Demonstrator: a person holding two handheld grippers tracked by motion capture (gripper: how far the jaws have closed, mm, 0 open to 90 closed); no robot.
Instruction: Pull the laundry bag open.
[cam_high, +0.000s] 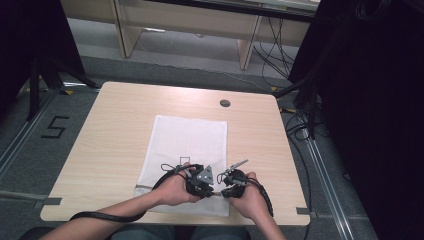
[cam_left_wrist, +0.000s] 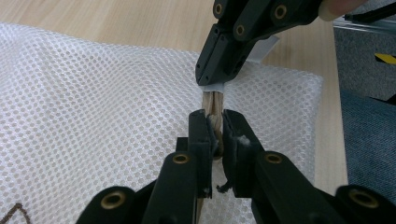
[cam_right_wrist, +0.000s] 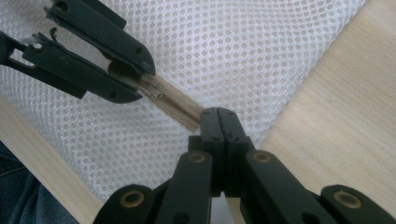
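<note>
A white mesh bag (cam_high: 187, 137) lies flat on the wooden table (cam_high: 115, 140). Its beige zipper (cam_right_wrist: 180, 111) runs along the near edge. My left gripper (cam_left_wrist: 215, 119) is shut on the zipper, and its jaws pinch the metal slider (cam_right_wrist: 150, 89) in the right gripper view. My right gripper (cam_right_wrist: 218, 114) is shut on the zipper's end, where a grey tab (cam_left_wrist: 214, 87) sits at the bag's corner. In the high view both grippers meet tip to tip at the bag's near right corner, left gripper (cam_high: 213, 192) and right gripper (cam_high: 224, 192).
A round cable hole (cam_high: 225, 103) sits at the table's far side. The table's front edge is just behind my hands. Cables and black stands (cam_high: 300, 90) crowd the floor at the right. A wooden desk (cam_high: 190, 22) stands beyond the table.
</note>
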